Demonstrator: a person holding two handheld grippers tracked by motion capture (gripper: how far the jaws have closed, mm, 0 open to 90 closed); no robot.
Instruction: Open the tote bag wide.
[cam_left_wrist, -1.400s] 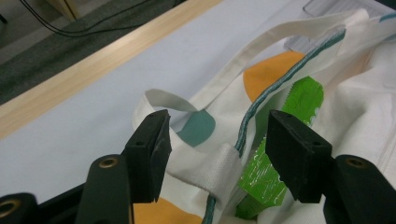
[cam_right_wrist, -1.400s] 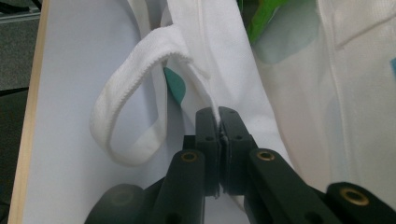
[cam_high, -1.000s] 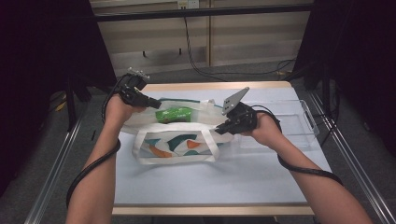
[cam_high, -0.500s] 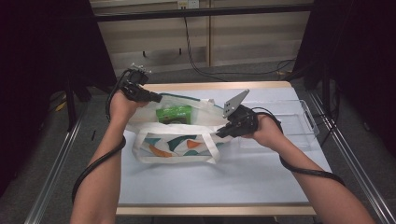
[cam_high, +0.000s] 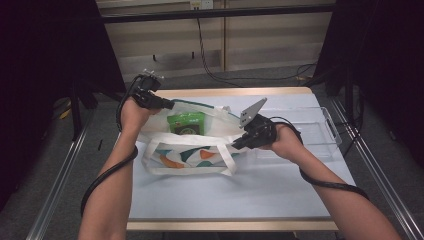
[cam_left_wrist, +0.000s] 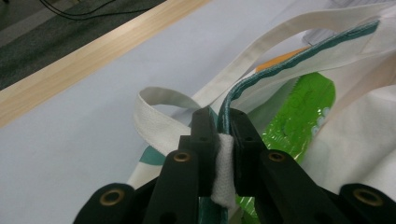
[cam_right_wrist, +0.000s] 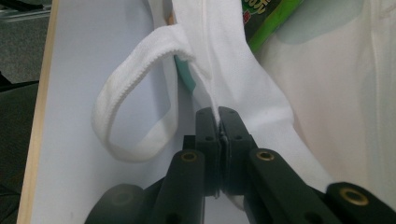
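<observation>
A white cloth tote bag (cam_high: 192, 155) with orange and green shapes lies open on the table, and a green packet (cam_high: 186, 122) sits inside it. My left gripper (cam_high: 170, 105) is shut on the bag's far left rim; the left gripper view shows the teal-edged cloth (cam_left_wrist: 223, 140) pinched between the jaws, with the green packet (cam_left_wrist: 299, 116) behind. My right gripper (cam_high: 235, 144) is shut on the bag's right rim, white cloth (cam_right_wrist: 233, 84) pressed between its jaws. The two grippers hold the bag's mouth spread apart.
A clear plastic tray (cam_high: 320, 132) lies to the right of the bag, under my right hand. A loose white handle loop (cam_right_wrist: 135, 116) rests on the blue-white table top (cam_high: 225, 195). The wooden table edge (cam_high: 230, 225) runs along the front.
My left hand has shifted slightly right and back with the rim, spreading the bag's mouth wider. The right hand has stayed put.
</observation>
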